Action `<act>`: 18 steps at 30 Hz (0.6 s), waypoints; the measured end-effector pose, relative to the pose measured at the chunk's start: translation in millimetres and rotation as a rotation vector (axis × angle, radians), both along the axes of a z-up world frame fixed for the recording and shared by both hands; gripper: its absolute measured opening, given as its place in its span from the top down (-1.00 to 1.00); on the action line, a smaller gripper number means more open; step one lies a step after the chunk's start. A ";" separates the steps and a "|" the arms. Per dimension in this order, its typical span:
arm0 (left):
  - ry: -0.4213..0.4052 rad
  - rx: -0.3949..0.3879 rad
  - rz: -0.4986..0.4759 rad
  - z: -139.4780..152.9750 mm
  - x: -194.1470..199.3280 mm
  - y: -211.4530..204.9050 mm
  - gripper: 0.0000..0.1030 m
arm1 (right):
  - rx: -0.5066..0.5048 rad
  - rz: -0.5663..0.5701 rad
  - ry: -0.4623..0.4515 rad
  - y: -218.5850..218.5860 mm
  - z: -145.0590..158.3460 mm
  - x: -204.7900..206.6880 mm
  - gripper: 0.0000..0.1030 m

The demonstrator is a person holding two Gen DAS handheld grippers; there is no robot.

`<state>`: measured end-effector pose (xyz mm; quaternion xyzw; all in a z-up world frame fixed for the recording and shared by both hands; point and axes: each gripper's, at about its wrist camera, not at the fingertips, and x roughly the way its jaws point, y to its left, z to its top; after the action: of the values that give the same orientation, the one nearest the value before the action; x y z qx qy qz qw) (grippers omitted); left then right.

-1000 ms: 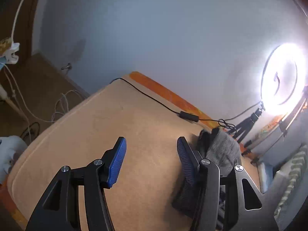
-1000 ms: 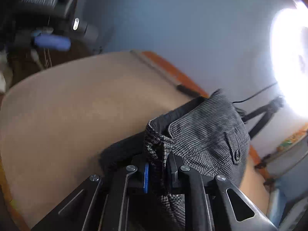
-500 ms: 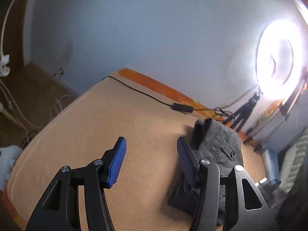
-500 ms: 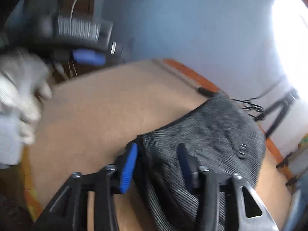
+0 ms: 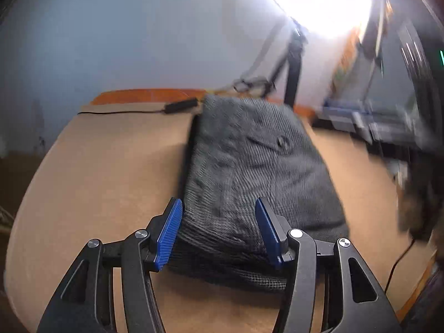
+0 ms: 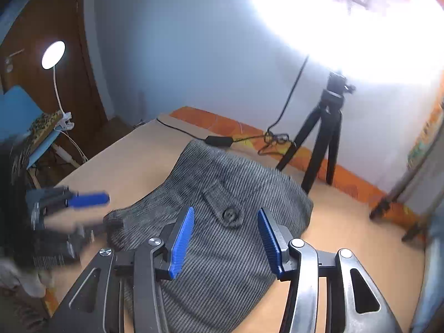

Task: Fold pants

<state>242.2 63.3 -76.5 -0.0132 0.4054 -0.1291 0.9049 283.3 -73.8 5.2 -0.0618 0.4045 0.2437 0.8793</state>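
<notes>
Pants (image 5: 249, 172): folded grey bundle on the tan table (image 5: 111, 166), beside the tripod (image 6: 322, 138), probably finished.
Left gripper (image 5: 219, 230): jaws apart (empty), above the bundle's near edge.
Right gripper (image 6: 224, 238): jaws apart, over the pocket button (image 6: 229, 214).

The pants (image 5: 258, 166) are a grey ribbed, corduroy-like fabric, folded into a compact, roughly rectangular bundle lying flat on the tan surface. In the right wrist view (image 6: 230, 222) a back pocket flap with a dark round button faces up near the middle of the top layer, and fine stripes run along the cloth. One narrow end points toward the far edge by the wall; the other, thicker end lies nearest the cameras, where several stacked layers show along the folded edge. A darker layer peeks out along the left side, possibly the inner lining, though motion blur makes this uncertain.
</notes>
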 end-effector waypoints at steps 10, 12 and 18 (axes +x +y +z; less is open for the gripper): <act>0.081 -0.004 0.003 -32.0 12.1 17.1 -0.10 | -0.068 0.110 0.047 61.8 -42.2 79.3 0.10; 0.085 -0.013 0.001 -35.7 11.4 18.2 -0.10 | -0.090 0.112 0.061 72.4 -53.3 93.3 0.15; 0.084 -0.026 -0.003 -37.0 14.0 19.7 -0.10 | -0.164 0.098 0.080 94.9 -85.4 113.7 0.13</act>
<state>256.2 83.0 -113.5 -0.0296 0.4413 -0.1349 0.8867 397.0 21.1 -80.2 -0.1437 0.4543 0.2546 0.8415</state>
